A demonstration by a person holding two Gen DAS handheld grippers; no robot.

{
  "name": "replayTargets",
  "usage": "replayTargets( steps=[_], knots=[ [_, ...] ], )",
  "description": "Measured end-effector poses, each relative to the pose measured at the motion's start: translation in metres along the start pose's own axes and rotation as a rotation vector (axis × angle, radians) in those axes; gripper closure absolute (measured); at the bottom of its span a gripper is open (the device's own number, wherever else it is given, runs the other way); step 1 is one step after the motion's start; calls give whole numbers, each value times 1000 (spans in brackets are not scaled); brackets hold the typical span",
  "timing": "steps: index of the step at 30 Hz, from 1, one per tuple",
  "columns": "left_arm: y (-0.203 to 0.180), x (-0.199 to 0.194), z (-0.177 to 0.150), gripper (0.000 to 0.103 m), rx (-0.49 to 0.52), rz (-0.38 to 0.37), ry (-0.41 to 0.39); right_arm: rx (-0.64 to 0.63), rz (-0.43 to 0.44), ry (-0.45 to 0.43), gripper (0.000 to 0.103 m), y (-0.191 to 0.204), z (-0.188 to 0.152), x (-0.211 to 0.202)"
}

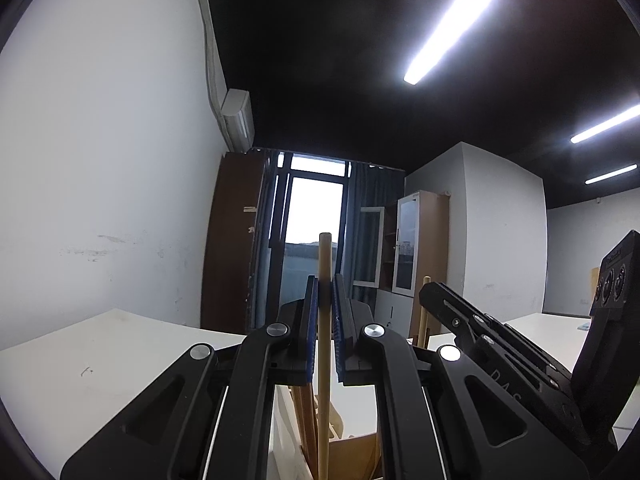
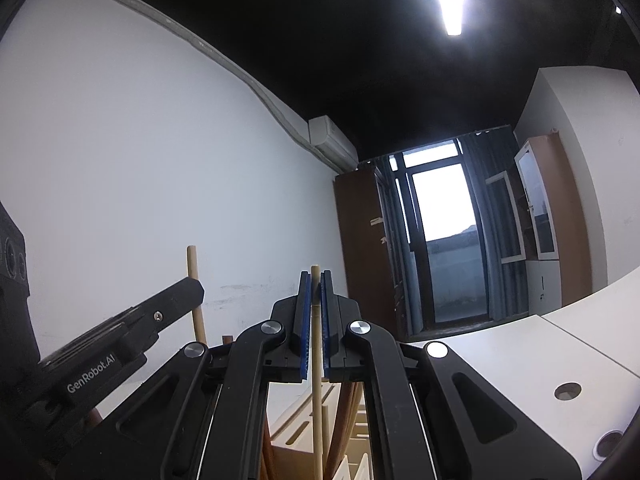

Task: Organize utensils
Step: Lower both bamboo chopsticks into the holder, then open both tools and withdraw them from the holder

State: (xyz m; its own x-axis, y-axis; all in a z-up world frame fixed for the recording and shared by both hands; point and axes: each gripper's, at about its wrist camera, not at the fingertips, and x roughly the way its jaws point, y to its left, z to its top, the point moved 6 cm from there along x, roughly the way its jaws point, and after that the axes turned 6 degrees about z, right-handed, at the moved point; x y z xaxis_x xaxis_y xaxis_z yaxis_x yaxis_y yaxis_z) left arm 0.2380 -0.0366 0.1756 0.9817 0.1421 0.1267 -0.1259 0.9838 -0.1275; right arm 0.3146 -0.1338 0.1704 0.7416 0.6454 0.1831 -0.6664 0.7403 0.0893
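In the left wrist view my left gripper (image 1: 325,285) is shut on a light wooden utensil handle (image 1: 325,256) that stands upright between its blue pads. The handle runs down into a pale wooden organizer (image 1: 335,424) holding other wooden handles. My right gripper (image 1: 434,294) shows at the right, with a second handle (image 1: 425,304) rising behind it. In the right wrist view my right gripper (image 2: 316,282) is shut on a thinner wooden stick (image 2: 315,274), upright over the slotted organizer (image 2: 298,420). At the left, my left gripper (image 2: 188,292) grips its handle (image 2: 192,264).
A white table (image 1: 100,364) spreads under both grippers and has a round cable hole (image 2: 567,391) at the right. A white wall lies to the left. A brown cabinet (image 2: 360,248) and a glass door (image 2: 444,216) stand far behind.
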Motion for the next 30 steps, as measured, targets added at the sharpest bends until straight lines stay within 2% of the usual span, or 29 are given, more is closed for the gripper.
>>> replayTargets(
  steps=[17, 23, 26, 30],
  knots=[
    [9, 2, -13, 96, 28, -29, 47, -48, -8, 73, 97, 3, -17, -16],
    [12, 0, -19, 96, 46, -32, 63, -24, -17, 101, 97, -1, -20, -19],
    [15, 0, -20, 92, 44, -23, 70, -18, -18, 119, 97, -1, -23, -20],
    [21, -6, -16, 87, 36, -22, 75, -13, -23, 129, 87, -2, -22, -24]
  ],
)
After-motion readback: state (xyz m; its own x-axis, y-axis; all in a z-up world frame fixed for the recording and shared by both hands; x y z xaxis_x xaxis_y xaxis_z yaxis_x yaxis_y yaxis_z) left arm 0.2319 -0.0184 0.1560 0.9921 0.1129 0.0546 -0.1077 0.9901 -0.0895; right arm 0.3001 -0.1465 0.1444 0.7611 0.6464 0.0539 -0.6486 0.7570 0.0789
